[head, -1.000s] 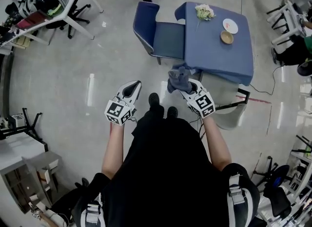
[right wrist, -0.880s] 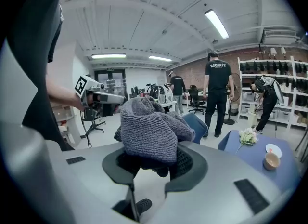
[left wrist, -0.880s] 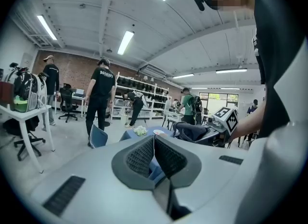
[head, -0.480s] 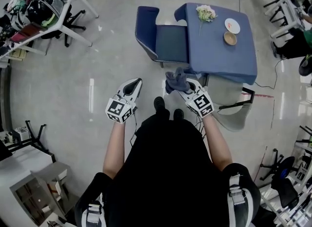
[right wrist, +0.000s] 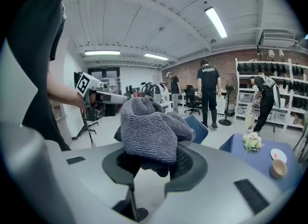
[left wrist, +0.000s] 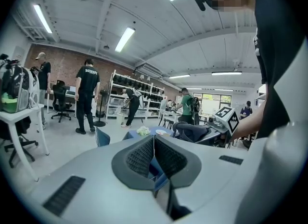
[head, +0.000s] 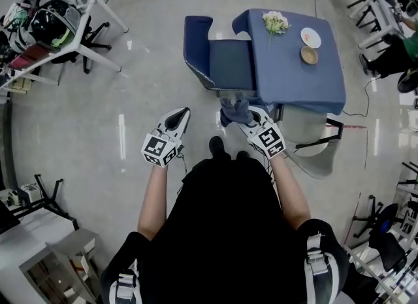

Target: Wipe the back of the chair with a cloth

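Note:
A blue chair (head: pixel 215 61) stands pushed up to a table with a blue cloth cover (head: pixel 297 67); its backrest (head: pixel 194 41) faces left in the head view. My right gripper (head: pixel 240 114) is shut on a crumpled grey cloth (head: pixel 235 110), held just short of the chair seat. The same cloth (right wrist: pixel 151 131) bulges out of the jaws in the right gripper view, with the chair back (right wrist: pixel 197 127) behind it. My left gripper (head: pixel 176 121) is shut with nothing in it, left of the right one. The left gripper (left wrist: pixel 154 158) points toward the chair (left wrist: pixel 102 136).
The table carries a bunch of flowers (head: pixel 275 21), a white plate (head: pixel 310 37) and a small bowl (head: pixel 309 55). A grey chair (head: pixel 313 146) stands to my right. Desks and office chairs (head: pixel 59 21) sit at the far left. People (right wrist: pixel 209 93) stand farther off.
The person has stepped closer to the chair; chair and table have drawn nearer in the head view. Both grippers keep their pose and the cloth stays held.

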Demonstrator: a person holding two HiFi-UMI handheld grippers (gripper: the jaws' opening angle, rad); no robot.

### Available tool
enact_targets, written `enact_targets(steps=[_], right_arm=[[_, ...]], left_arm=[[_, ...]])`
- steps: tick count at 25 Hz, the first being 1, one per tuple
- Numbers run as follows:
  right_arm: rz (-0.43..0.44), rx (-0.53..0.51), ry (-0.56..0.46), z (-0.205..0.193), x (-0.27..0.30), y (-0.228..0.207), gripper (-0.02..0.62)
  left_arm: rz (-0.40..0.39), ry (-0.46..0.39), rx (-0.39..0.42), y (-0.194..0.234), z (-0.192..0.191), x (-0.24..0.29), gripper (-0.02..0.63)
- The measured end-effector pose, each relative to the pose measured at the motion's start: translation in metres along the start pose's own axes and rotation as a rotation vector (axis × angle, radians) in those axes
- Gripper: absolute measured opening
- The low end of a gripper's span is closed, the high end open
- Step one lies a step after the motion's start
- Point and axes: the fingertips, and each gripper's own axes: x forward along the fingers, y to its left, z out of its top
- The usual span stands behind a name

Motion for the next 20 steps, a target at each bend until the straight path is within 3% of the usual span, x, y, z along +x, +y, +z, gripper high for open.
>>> enact_targets(steps=[10,20], right_arm=[[-0.019,0.001,0.0,0.006,0.019,0.0,0.138],[-0.003,-0.017,0.004,0.017,0.04,-0.02,0.14]], left_arm=[[-0.036,0.014,0.012,0.017,0.001,0.007,0.025],[-0.015,0.019,0.017,0.041,0.008,0.013,0.025]])
